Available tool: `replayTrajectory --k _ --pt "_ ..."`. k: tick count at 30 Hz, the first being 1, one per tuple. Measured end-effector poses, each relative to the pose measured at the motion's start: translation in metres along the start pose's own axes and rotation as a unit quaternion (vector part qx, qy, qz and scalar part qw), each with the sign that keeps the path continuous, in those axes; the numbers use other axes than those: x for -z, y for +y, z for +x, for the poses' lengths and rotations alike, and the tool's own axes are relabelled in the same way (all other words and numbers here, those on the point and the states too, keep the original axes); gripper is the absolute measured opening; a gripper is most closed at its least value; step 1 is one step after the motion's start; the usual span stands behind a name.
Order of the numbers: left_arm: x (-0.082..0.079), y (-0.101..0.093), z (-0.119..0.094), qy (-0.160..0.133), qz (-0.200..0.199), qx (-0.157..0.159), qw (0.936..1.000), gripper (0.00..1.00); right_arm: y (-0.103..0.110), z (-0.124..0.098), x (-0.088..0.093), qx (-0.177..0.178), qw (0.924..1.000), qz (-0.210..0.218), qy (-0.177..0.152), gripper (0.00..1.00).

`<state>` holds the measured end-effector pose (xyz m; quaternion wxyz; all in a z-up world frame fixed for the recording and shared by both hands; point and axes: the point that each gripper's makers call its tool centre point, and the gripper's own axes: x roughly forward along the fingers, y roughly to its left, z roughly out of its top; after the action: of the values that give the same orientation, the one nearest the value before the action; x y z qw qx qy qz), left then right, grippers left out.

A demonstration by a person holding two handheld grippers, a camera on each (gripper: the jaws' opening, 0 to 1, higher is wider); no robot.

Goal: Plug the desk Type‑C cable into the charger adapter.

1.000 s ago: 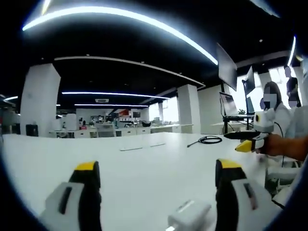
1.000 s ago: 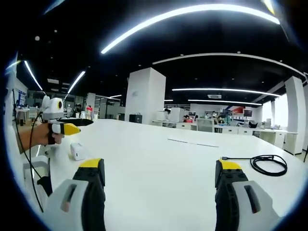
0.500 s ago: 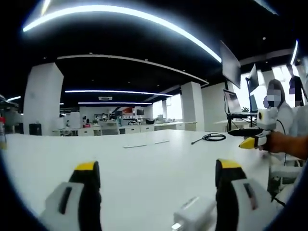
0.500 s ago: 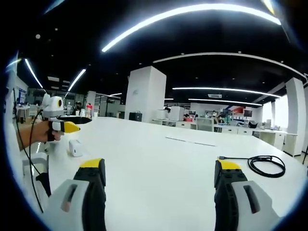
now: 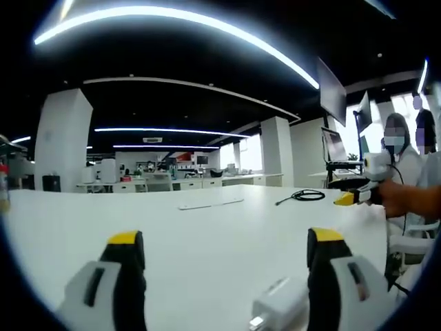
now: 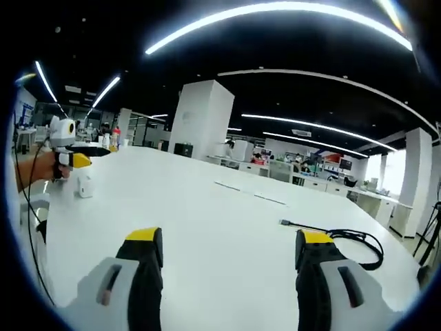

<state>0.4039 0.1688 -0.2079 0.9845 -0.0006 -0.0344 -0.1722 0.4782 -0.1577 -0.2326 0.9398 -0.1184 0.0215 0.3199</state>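
In the left gripper view, the left gripper [image 5: 220, 276] has its two yellow-tipped jaws spread wide with nothing between them. Just inside the jaw at 4 o'clock, low in the view, lies the white charger adapter [image 5: 279, 309], resting on the table and not yet gripped. It looks like a small, hard, smooth block: light, rigid and likely a little slippery, so a hold across its flat sides should suit it best.

In the right gripper view, the right gripper [image 6: 224, 269] also has its jaws wide apart and empty. Beyond the jaw at 4 o'clock, the black Type-C cable [image 6: 348, 243] lies loosely coiled on the table, with its plug end [image 6: 284, 223] stretched out straight toward 3 o'clock. The cord is thin and limp and would sag if lifted by the coil (the stiff plug end is the sensible place to take hold, close behind the connector).

Each gripper appears in the other's view, held by a hand [image 5: 406, 200]. In the left gripper view the cable sits far off at 2 o'clock.

The white table [image 6: 207, 221] is broad, smooth and faintly glossy. Around it is a large open-plan office with white columns, a dark ceiling crossed by long curved strip lights, distant desks, and a monitor on a stand [image 5: 331, 93] at 1 o'clock in the left gripper view.
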Motion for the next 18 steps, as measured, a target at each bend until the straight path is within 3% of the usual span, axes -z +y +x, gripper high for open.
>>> replayTrajectory --k 9,12,18 --pt "0.0 0.002 0.0 0.013 0.015 -0.001 0.9998 0.99 -0.036 0.013 0.022 -0.001 0.9986 -0.022 0.047 0.58" --pt "-0.001 0.003 -0.001 0.014 0.017 -0.002 0.9998 1.0 -0.041 0.015 0.023 -0.006 0.9982 -0.029 0.052 0.49" --pt "0.001 0.005 -0.001 0.018 0.014 -0.002 0.9998 1.0 -0.073 0.023 0.028 -0.004 0.9958 -0.046 0.079 0.35"
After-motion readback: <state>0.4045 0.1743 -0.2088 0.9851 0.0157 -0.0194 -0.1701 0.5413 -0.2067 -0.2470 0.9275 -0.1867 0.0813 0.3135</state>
